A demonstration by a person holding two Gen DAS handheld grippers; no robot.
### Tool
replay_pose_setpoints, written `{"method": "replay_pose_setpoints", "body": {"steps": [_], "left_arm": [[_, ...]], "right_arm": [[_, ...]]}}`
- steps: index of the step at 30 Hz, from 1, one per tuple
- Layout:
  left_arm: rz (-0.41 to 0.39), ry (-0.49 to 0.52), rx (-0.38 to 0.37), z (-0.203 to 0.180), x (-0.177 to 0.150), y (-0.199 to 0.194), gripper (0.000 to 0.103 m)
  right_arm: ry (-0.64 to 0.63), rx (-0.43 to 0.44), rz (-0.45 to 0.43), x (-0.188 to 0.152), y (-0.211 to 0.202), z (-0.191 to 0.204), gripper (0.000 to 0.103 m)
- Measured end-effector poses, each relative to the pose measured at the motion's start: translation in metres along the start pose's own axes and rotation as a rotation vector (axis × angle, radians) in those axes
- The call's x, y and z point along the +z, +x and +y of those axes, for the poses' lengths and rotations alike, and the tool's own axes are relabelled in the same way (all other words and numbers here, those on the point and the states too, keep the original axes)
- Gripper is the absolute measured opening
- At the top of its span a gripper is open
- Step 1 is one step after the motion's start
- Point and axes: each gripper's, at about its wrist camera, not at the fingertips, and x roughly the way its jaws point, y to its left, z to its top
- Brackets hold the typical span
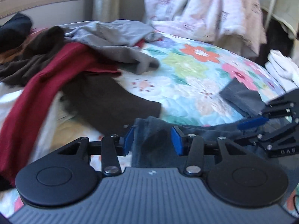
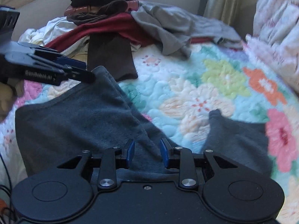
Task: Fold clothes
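A dark grey garment (image 2: pixel 78 115) lies on the floral quilt (image 2: pixel 214 85); in the left wrist view it shows as dark grey cloth (image 1: pixel 149 141). My left gripper (image 1: pixel 153 140) has its blue pads apart with the cloth's edge between them, not pinched. My right gripper (image 2: pixel 147 153) also stands open, its pads either side of a fold of the garment. The left gripper shows in the right wrist view (image 2: pixel 82 74) at the garment's far corner. The right gripper shows in the left wrist view (image 1: pixel 261 115) near another corner (image 1: pixel 241 95).
A heap of unfolded clothes sits at the back: a dark red garment (image 2: pixel 112 28), a brown one (image 2: pixel 110 56), a grey one (image 2: pixel 168 28) and white ones (image 2: pixel 56 28). A pale pink blanket (image 1: pixel 201 7) hangs at the right. Folded white cloth (image 1: pixel 280 69) lies at the quilt's right edge.
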Motion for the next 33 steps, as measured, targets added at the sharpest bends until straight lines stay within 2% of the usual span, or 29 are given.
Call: {"method": "replay_pose_setpoints", "body": {"steps": [3,6,7,9,10,11,12,13,15,17,20,24,25,26,28,30,33], "left_arm": [[-0.013,0.014,-0.027,-0.002,-0.006,0.011,0.048],[-0.014,0.046,-0.029,-0.011,-0.012,0.015,0.051],[-0.015,0.049,-0.038,-0.012,-0.012,0.015,0.052],[-0.018,0.075,-0.052,-0.014,-0.012,0.016,0.047],[-0.026,0.089,-0.064,-0.014,-0.012,0.016,0.038],[-0.021,0.088,-0.080,-0.013,-0.011,0.017,0.013],[-0.016,0.087,-0.096,-0.013,-0.011,0.018,0.008],[-0.017,0.095,-0.101,-0.013,-0.011,0.017,0.008],[-0.023,0.130,-0.097,-0.018,-0.012,0.013,0.008],[-0.022,0.179,-0.086,-0.025,-0.011,0.008,0.007],[-0.052,0.199,-0.076,-0.032,-0.009,-0.003,0.007],[-0.147,0.243,0.060,-0.035,-0.001,-0.024,0.007],[-0.156,0.255,0.073,-0.034,0.001,-0.026,0.007],[-0.147,0.241,0.069,-0.030,0.001,-0.024,0.007],[-0.080,0.206,0.083,-0.022,-0.006,-0.005,0.007],[-0.012,0.171,0.097,-0.015,-0.013,0.013,0.011],[-0.003,0.166,0.111,-0.012,-0.012,0.019,0.024]], "right_arm": [[-0.010,0.005,0.019,0.002,0.007,0.003,0.036],[-0.038,-0.004,0.023,0.003,0.014,0.008,0.049],[-0.034,0.003,0.021,0.003,0.015,0.009,0.049],[-0.033,0.015,0.013,0.002,0.017,0.012,0.049],[-0.037,0.019,0.007,0.002,0.018,0.013,0.049],[-0.040,0.024,0.001,0.001,0.018,0.014,0.049],[-0.053,0.019,-0.004,0.001,0.019,0.017,0.045],[-0.066,0.014,-0.008,0.000,0.019,0.019,0.028],[-0.098,-0.010,-0.003,0.000,0.021,0.024,0.004],[-0.160,-0.058,-0.012,-0.002,0.019,0.035,0.003],[-0.211,-0.104,-0.052,-0.003,0.012,0.048,0.002],[-0.251,-0.154,-0.125,0.005,-0.001,0.051,0.002],[-0.247,-0.147,-0.143,0.009,-0.002,0.050,0.002],[-0.242,-0.139,-0.161,0.014,-0.004,0.049,0.002],[-0.218,-0.119,-0.113,0.022,0.008,0.044,0.002],[-0.176,-0.152,-0.104,0.020,0.017,0.038,0.011],[-0.009,-0.193,-0.108,0.006,0.005,0.023,0.022]]}}
